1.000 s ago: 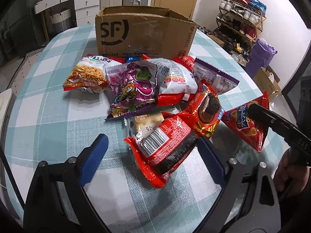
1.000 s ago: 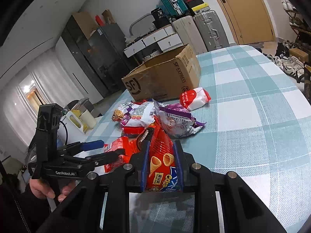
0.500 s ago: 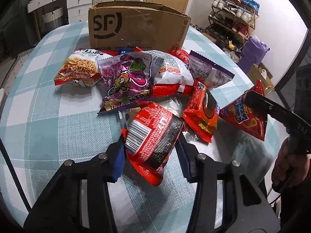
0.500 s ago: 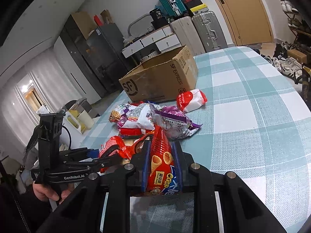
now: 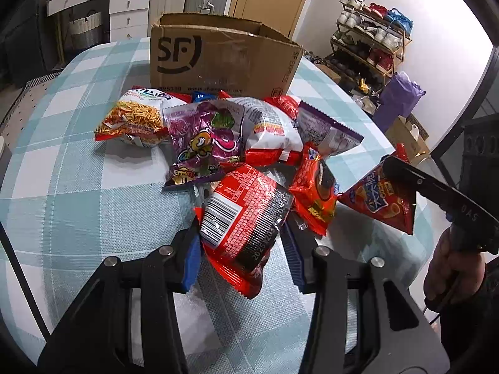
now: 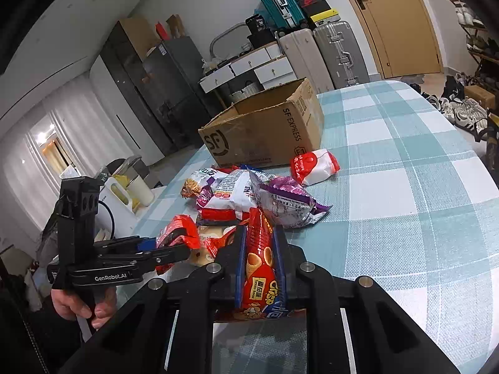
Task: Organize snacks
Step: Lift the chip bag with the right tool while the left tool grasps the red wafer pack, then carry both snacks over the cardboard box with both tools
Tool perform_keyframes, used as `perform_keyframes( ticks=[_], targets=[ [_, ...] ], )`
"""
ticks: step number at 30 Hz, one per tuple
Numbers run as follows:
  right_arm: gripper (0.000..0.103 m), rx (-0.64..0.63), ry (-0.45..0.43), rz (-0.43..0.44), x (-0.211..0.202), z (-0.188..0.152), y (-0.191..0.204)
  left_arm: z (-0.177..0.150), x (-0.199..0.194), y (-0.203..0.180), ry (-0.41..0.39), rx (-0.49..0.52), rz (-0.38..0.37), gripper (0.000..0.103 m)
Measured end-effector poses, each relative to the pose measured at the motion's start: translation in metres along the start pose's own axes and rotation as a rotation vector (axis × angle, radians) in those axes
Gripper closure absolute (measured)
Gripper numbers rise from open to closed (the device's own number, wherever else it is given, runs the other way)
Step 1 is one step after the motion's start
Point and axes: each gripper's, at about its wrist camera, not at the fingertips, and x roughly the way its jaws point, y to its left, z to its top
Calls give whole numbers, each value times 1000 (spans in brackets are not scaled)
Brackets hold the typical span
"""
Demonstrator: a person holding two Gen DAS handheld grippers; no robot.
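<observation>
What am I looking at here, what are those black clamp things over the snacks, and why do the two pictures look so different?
There is no robot: a person holds one hand-held two-finger gripper in each hand, and each carries a wide-angle camera looking along its fingers. That gives two pictures of one table with a checked cloth.

In the left camera's picture, the left gripper has closed on a red and black snack bag. The right gripper shows at the right edge, held by the person's hand.

In the right camera's picture, the right gripper is clamped on a red cone-snack bag, held edge-on.

A pile of other snack bags lies in front of an open cardboard box.
</observation>
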Motion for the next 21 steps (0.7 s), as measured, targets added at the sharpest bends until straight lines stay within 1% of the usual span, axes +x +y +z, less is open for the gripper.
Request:
perform_keyframes(
  ticks=[6,9,21],
  targets=[
    [89,7,14,-2,4,-4,-3,0,-8,7,-5,-17,-10,60],
    [89,12,11,6,3,-5,-2,-12,-21,12,-14,-20,-15,60],
    [92,-29,-50,16,-17,22,11,-4,-40,14,-55,-25,-37,60]
  ],
)
